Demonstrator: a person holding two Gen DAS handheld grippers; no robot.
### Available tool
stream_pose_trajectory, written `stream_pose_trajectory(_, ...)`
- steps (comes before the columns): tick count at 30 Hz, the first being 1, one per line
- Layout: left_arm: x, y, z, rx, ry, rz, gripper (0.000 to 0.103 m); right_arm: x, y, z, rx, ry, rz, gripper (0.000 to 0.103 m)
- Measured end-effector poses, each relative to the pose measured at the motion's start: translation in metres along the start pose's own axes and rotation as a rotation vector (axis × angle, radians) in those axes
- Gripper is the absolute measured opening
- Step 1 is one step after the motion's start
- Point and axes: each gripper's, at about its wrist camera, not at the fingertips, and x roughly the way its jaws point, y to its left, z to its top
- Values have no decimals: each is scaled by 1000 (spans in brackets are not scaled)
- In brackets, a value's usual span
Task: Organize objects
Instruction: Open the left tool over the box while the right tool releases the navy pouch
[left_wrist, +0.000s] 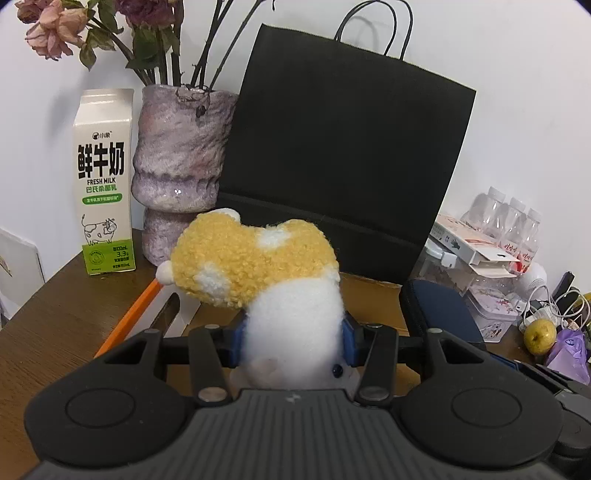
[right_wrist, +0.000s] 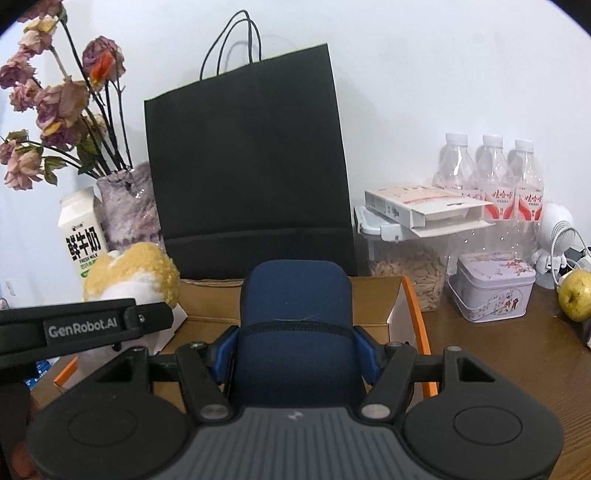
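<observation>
The plush toy (left_wrist: 273, 295), yellow-and-white and fuzzy, is clamped between the blue pads of the left gripper (left_wrist: 291, 341); its white body sits in the jaws and its yellow end sticks up and forward, leaning to the left. It hangs over the open cardboard box (right_wrist: 373, 299), above that box's left edge, with the milk carton (left_wrist: 105, 181) and the purple vase (left_wrist: 177, 173) standing behind it toward the table's (left_wrist: 55, 325) back-left corner

The navy zip pouch (right_wrist: 295, 332) is squeezed across its width by the right gripper (right_wrist: 295, 356), its long axis running straight ahead along the fingers and its far end reaching out over the middle of the same box. The black paper bag (right_wrist: 251, 166) stands upright just behind the box's back edge

Both grippers point forward and somewhat downward, side by side, the left one just beside the right. Judging by this, the box below is the likely drop spot; the pouch sits more squarely over it, while the toy needs to come slightly inward first
</observation>
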Motion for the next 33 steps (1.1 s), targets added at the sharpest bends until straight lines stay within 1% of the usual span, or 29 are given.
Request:
stream_pose_trajectory(2, 2, 0, 0, 4, 9, -1, 51, 2, 0, -1, 0, 3, -1, 63)
stream_pose_trajectory(4, 2, -1, 0, 4, 11, 5, 59, 4, -1, -1, 5, 8, 1, 67)
stream_pose_trajectory(5, 1, -1, 0, 1, 7, 6, 75, 4, -2, -1, 9, 3, -2, 76)
stream_pose_trajectory(6, 0, 0, 0, -2, -3, 9, 98, 3, -2, -1, 10, -5, -8, 95)
stream_pose_trajectory(7, -2, 0, 0, -3, -19, 22, 103, 2, -2, -1, 8, -12, -17, 103)
stream_pose_trajectory(8, -4, 0, 0, -1, -40, 45, 103, 0, -1, -1, 0, -22, -25, 103)
stream_pose_trajectory(10, -5, -1, 1, 4, -43, 66, 103, 0, 0, 0, -4, -20, -24, 103)
stream_pose_trajectory(13, -4, 3, 3, -11, -31, 65, 103, 3, 0, -1, -7, -3, -26, 103)
stream_pose_trajectory(20, -3, 2, 3, -1, -22, 71, 103, 3, -1, -1, 3, 3, -36, 103)
stream_pose_trajectory(33, -15, 2, 3, 8, -41, 76, 103, -6, 1, 1, -8, 6, -35, 103)
